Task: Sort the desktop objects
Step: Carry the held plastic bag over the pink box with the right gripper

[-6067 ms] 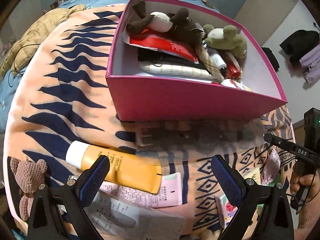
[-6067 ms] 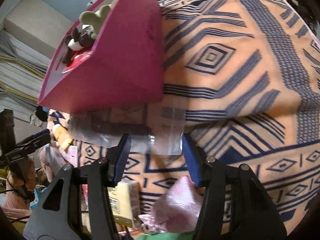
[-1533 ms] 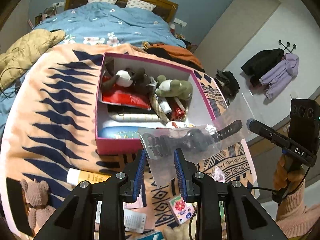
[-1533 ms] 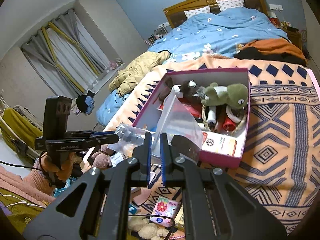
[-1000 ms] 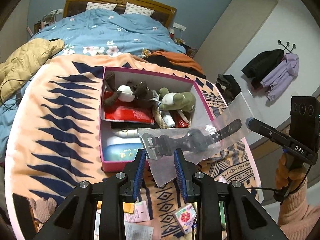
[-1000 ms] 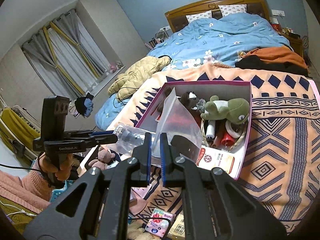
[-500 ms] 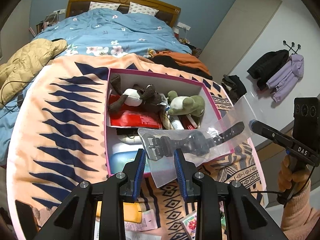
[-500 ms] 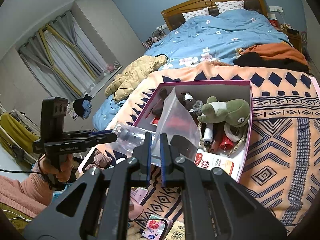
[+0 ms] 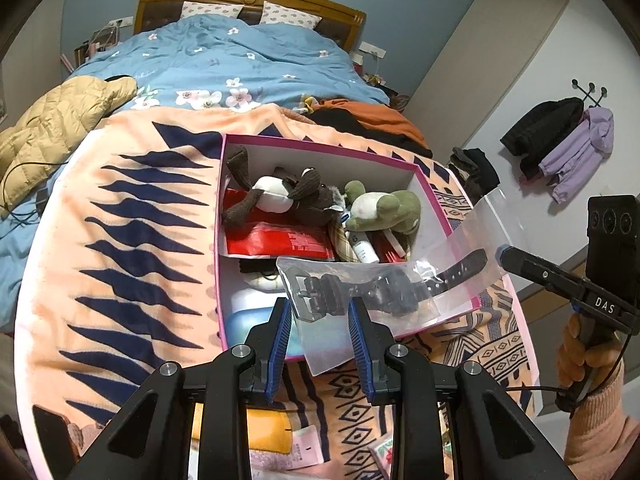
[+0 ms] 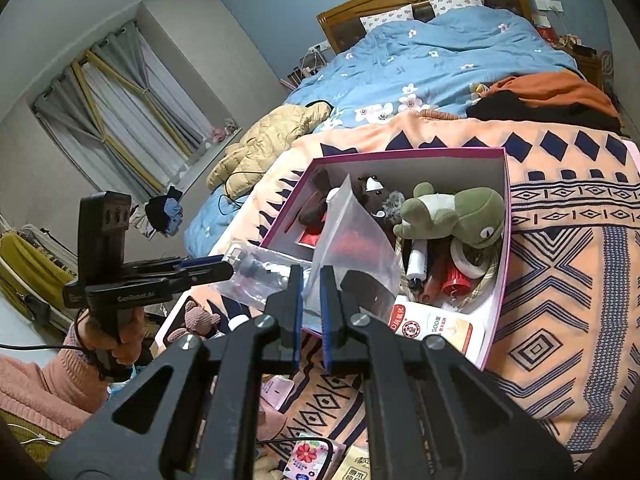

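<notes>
A clear plastic bag [image 9: 472, 236] with a black wristwatch [image 9: 384, 288] inside hangs stretched over the near side of the pink box [image 9: 219, 216]. My left gripper [image 9: 320, 316] is shut on the buckle end of the bag. My right gripper [image 10: 310, 280] is shut on the bag's [image 10: 352, 232] other end, and it shows in the left wrist view as the right gripper [image 9: 505, 255] at the strap end. In the right wrist view the left gripper [image 10: 224, 269] reaches in from the left. The pink box [image 10: 506, 240] sits on a peach and navy patterned blanket [image 9: 132, 240].
The box holds a brown plush [image 9: 280, 196], a green plush [image 9: 384, 208], a red packet [image 9: 276, 240], tubes and a blue bottle [image 9: 248, 320]. An orange tube [image 9: 260, 428], packets and a knitted bear [image 10: 192, 320] lie near the blanket's front edge. A blue bed lies beyond.
Six seconds ago the bag lay on the blanket before the box between open jaws. Now both grippers hold it in the air, and over the last second it moved further over the box.
</notes>
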Demonstrator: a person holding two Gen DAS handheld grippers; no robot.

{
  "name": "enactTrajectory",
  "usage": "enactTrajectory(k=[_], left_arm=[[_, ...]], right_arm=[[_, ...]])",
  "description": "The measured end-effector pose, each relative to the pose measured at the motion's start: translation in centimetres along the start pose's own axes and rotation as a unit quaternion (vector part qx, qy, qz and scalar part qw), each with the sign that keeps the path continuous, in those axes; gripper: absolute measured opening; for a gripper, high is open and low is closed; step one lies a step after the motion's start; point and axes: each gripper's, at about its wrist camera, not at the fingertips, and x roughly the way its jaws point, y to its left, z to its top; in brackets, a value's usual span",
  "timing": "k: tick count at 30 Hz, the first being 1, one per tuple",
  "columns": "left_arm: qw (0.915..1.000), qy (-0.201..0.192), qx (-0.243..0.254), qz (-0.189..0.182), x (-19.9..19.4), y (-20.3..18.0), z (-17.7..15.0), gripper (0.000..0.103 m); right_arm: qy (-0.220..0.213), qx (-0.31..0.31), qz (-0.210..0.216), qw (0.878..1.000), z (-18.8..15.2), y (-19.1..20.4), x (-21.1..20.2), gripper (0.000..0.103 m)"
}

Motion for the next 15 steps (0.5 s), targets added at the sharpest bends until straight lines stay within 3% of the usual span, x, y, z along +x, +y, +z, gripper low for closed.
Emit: enactTrajectory(k=[15], left_arm=[[1.0, 0.006, -0.003, 0.006, 0.93, 0.57, 0.05, 0.029]], right_arm=[[0.011, 0.011, -0.001, 1.0, -0.29, -0.53, 0.83, 0.009]])
